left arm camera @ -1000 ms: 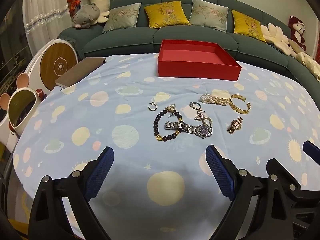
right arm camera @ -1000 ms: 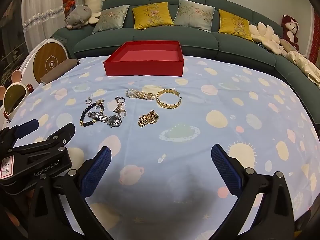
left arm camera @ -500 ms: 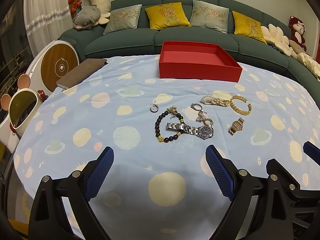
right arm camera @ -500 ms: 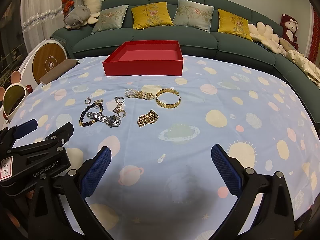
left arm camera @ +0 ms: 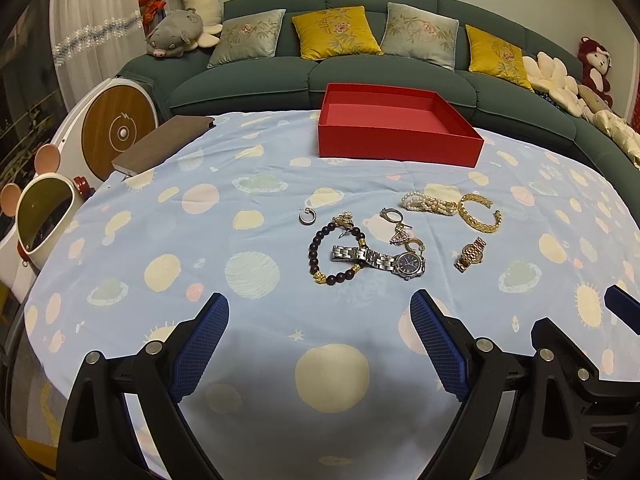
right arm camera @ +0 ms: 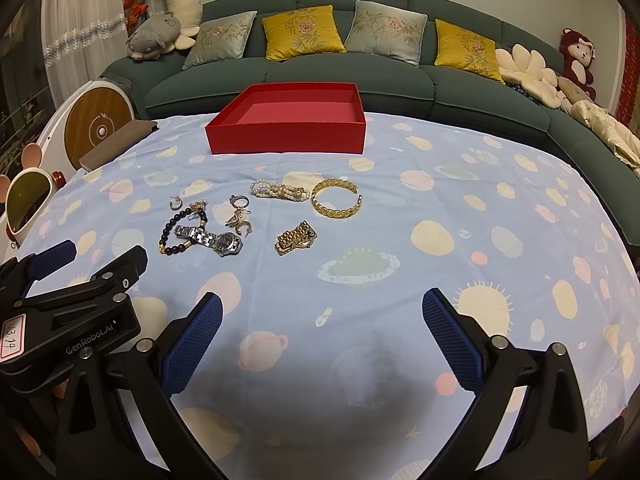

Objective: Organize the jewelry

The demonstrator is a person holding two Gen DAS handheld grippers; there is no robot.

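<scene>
Jewelry lies loose mid-table: a dark bead bracelet [left arm camera: 334, 254] [right arm camera: 180, 230], a silver watch [left arm camera: 380, 261] [right arm camera: 212, 240], a gold watch [left arm camera: 471, 254] [right arm camera: 296, 237], a gold cuff bangle [left arm camera: 479, 213] [right arm camera: 336, 202], a pearl bracelet [left arm camera: 428, 203] [right arm camera: 279, 191], a small hoop earring [left arm camera: 307, 216] [right arm camera: 176, 203] and several more earrings [left arm camera: 402, 230] [right arm camera: 239, 216]. An empty red box [left arm camera: 396, 145] [right arm camera: 286, 136] stands behind them. My left gripper [left arm camera: 320, 344] and right gripper [right arm camera: 322, 340] hover open over the near table, holding nothing.
The table wears a light blue planet-print cloth [left arm camera: 240, 272] [right arm camera: 460, 240]. A brown book [left arm camera: 164, 143] [right arm camera: 116, 142] lies at its far left edge. A green sofa [left arm camera: 360, 76] with cushions and plush toys curves behind. A white round-fronted device [left arm camera: 116, 132] stands left.
Both views have tilted slightly: the jewelry and box sit a little lower in frame. Nothing on the table has moved and both grippers stay open.
</scene>
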